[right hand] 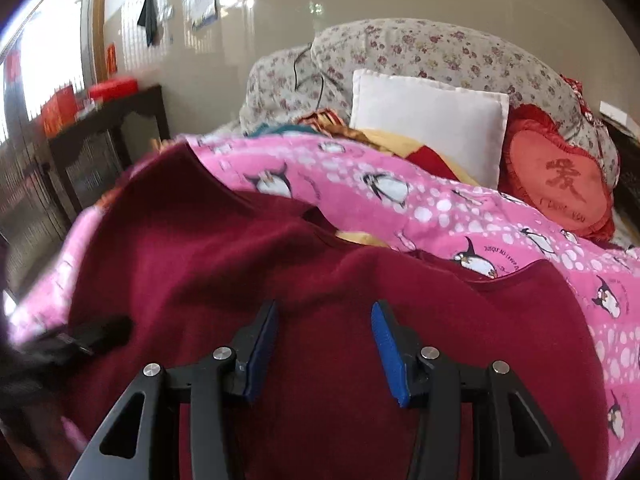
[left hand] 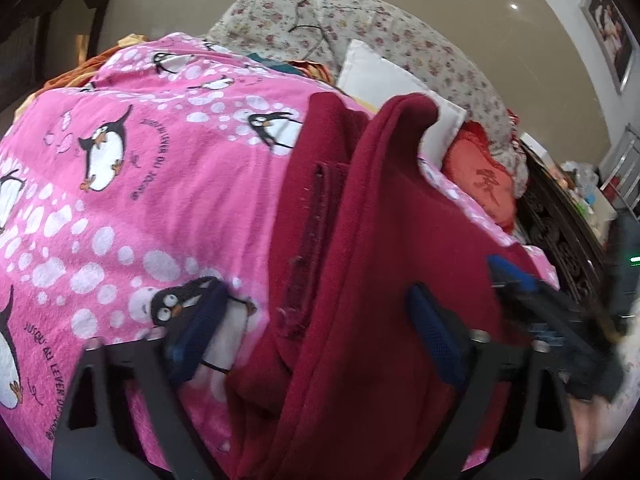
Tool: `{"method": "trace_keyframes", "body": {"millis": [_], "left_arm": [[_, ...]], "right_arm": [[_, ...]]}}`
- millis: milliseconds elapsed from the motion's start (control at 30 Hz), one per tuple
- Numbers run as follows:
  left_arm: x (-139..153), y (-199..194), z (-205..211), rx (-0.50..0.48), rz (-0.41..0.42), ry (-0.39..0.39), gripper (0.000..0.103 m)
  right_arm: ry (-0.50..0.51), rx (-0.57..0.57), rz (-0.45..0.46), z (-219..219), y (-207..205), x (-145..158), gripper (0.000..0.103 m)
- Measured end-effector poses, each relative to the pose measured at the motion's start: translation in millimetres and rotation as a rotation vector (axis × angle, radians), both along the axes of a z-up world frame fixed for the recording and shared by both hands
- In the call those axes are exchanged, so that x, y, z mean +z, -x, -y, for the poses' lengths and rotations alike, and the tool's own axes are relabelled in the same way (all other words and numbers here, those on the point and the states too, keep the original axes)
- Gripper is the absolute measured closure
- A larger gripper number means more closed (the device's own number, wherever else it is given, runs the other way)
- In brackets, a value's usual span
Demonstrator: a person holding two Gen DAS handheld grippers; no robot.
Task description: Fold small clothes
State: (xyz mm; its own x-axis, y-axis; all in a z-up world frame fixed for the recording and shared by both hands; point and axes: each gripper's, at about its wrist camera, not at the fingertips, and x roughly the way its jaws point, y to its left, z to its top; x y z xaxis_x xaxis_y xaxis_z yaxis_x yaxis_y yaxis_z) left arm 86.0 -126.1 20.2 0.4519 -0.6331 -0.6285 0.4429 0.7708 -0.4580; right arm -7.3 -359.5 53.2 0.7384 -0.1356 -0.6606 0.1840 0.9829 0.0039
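Observation:
A dark red garment lies bunched on a pink penguin-print blanket. In the left wrist view it has folds and a placket strip running down its middle. My left gripper is open, its blue-padded fingers apart on either side of the garment's fold. The right gripper appears blurred at the right edge of this view. In the right wrist view the garment spreads wide over the blanket. My right gripper is open just above the cloth, holding nothing. The left gripper shows blurred at the far left.
At the head of the bed are a floral quilt, a white pillow and a red heart cushion. Other coloured clothes lie behind the blanket. A dark cabinet stands left of the bed; a carved dark bed frame is at the right.

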Motion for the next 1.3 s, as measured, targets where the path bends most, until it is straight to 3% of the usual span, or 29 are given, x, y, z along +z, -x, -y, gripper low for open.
{"method": "trace_keyframes", "body": {"millis": [33, 167, 267, 333, 433, 567, 700, 800, 900, 967, 1033, 1067, 1133, 1200, 1300], "left_arm": [[2, 1, 1, -0.024, -0.016, 0.022, 0.042], [10, 4, 1, -0.085, -0.078, 0.063, 0.074], [21, 2, -10, -0.119, -0.175, 0.17, 0.079], [39, 6, -10, -0.146, -0.195, 0.205, 0.08], [77, 32, 12, -0.217, -0.118, 0.184, 0.08], [100, 68, 60, -0.314, -0.056, 0.138, 0.08], [80, 97, 116, -0.379, -0.049, 0.048, 0.08], [51, 101, 136, -0.373, -0.086, 0.024, 0.079], [43, 101, 140, -0.371, -0.086, 0.047, 0.073], [45, 102, 139, -0.398, -0.081, 0.07, 0.048], [48, 107, 140, -0.43, -0.083, 0.094, 0.034], [50, 109, 141, -0.442, -0.079, 0.09, 0.031], [52, 112, 145, -0.442, -0.055, 0.067, 0.031], [46, 112, 148, -0.444, -0.055, 0.059, 0.031], [37, 114, 142, -0.452, -0.085, 0.07, 0.031]], "right_arm": [[-0.043, -0.004, 0.007, 6, 1, 0, 0.057], [-0.143, -0.038, 0.042, 24, 17, 22, 0.057], [-0.173, -0.075, 0.084, 37, 37, 42, 0.055], [-0.198, -0.08, 0.114, 47, 50, 57, 0.055], [-0.23, -0.051, 0.09, 58, 57, 64, 0.055], [-0.401, -0.032, 0.059, 88, 62, 52, 0.055], [-0.72, -0.112, 0.047, 138, 60, 14, 0.055], [-0.953, -0.09, 0.174, 163, 74, 6, 0.055], [-0.983, -0.078, 0.198, 165, 84, 12, 0.053], [-0.985, -0.054, 0.191, 161, 88, 16, 0.051], [-1.0, -0.026, 0.203, 157, 96, 20, 0.046], [-1.009, -0.017, 0.218, 156, 100, 23, 0.044], [-1.037, -0.004, 0.254, 155, 111, 25, 0.029], [-1.054, 0.029, 0.287, 152, 119, 26, 0.026], [-0.991, 0.045, 0.25, 142, 123, 30, 0.025]]}}
